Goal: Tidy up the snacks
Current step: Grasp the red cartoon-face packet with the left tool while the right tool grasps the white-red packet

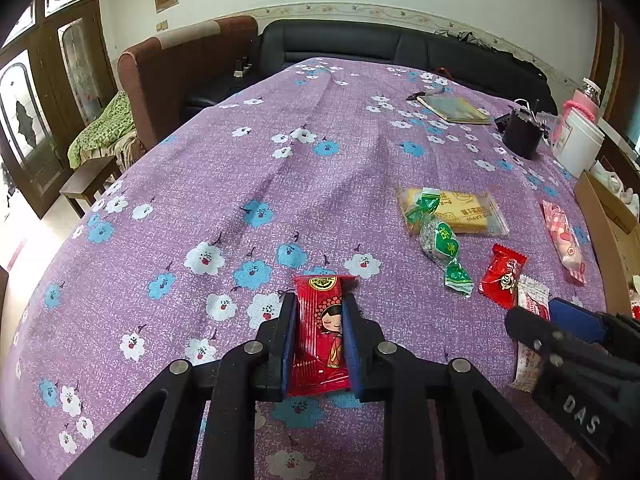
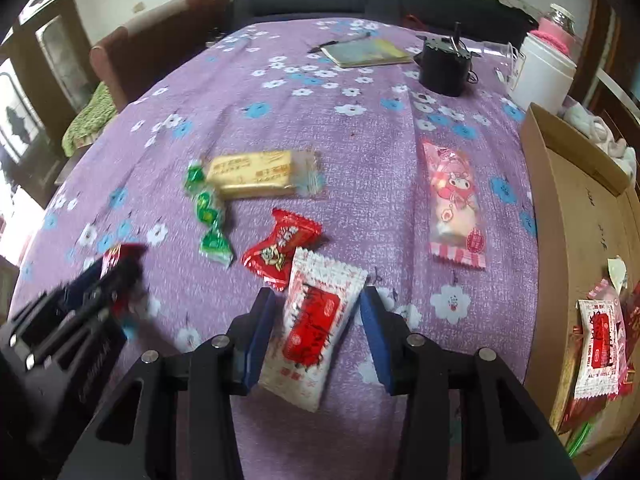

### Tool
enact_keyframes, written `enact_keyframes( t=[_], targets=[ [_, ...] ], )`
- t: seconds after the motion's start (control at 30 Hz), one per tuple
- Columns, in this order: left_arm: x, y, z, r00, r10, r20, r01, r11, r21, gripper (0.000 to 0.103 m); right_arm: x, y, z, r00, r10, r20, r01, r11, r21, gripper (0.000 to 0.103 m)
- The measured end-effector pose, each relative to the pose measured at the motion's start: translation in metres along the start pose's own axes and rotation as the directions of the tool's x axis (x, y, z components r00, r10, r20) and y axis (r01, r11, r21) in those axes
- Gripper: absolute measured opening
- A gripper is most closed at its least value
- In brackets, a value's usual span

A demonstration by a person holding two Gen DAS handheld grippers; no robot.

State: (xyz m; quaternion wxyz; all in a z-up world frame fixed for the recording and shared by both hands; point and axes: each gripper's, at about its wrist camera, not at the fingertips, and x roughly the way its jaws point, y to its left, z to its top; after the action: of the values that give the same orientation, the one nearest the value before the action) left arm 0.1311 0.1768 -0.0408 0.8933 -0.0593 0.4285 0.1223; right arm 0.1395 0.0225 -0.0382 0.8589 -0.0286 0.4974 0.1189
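The left tool [image 1: 320,332] clamps a red packet [image 1: 319,336]. The right tool [image 2: 316,336], pads apart, straddles a white sachet [image 2: 316,328] running 12-to-6; the box [image 2: 560,208] waits at 3 o'clock.

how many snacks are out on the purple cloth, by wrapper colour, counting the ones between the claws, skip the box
red: 2, the doll packet and the small candy
green: 1, the twist candy
yellow: 1, the biscuit pack
pink: 1, the long packet
white and red: 1, the packet
total: 6
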Motion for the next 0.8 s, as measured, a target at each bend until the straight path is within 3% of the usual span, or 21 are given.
enact_keyframes(
  t=[0.17, 0.23, 0.27, 0.3, 0.33, 0.5, 0.8],
  targets=[
    [-0.001, -0.007, -0.001, 0.999, 0.033, 0.011, -0.034, 0.999, 0.031, 0.023, -0.009, -0.003, -0.018, 0.999, 0.034, 0.011, -0.033, 0.996, -0.079, 0.044],
    [-0.002, -0.009, -0.002, 0.999, 0.049, 0.018, -0.05, 0.998, 0.047, 0.023, -0.012, 0.002, -0.027, 0.998, 0.034, 0.057, -0.026, 0.991, -0.13, 0.044],
    [-0.002, -0.01, -0.002, 0.998, 0.053, 0.021, -0.054, 0.997, 0.054, 0.022, -0.015, 0.001, -0.031, 0.996, 0.035, 0.079, -0.024, 0.99, -0.139, 0.042],
    [-0.002, -0.011, -0.003, 0.998, 0.054, 0.023, -0.055, 0.997, 0.057, 0.022, -0.016, 0.0, -0.033, 0.994, 0.039, 0.099, -0.026, 0.991, -0.131, 0.031],
    [-0.003, -0.01, -0.003, 0.998, 0.052, 0.023, -0.053, 0.997, 0.055, 0.022, -0.017, -0.002, -0.035, 0.993, 0.032, 0.116, -0.017, 0.991, -0.129, 0.029],
    [-0.004, -0.004, -0.002, 1.0, -0.005, 0.019, 0.005, 1.0, 0.016, 0.021, -0.028, -0.02, -0.032, 0.978, 0.138, 0.156, -0.126, 0.989, -0.082, 0.024],
    [-0.022, -0.002, 0.001, 0.992, -0.089, 0.09, 0.09, 0.996, -0.011, 0.021, -0.045, -0.035, -0.028, 0.958, 0.156, 0.24, -0.158, 0.987, -0.008, 0.024]
  ],
)
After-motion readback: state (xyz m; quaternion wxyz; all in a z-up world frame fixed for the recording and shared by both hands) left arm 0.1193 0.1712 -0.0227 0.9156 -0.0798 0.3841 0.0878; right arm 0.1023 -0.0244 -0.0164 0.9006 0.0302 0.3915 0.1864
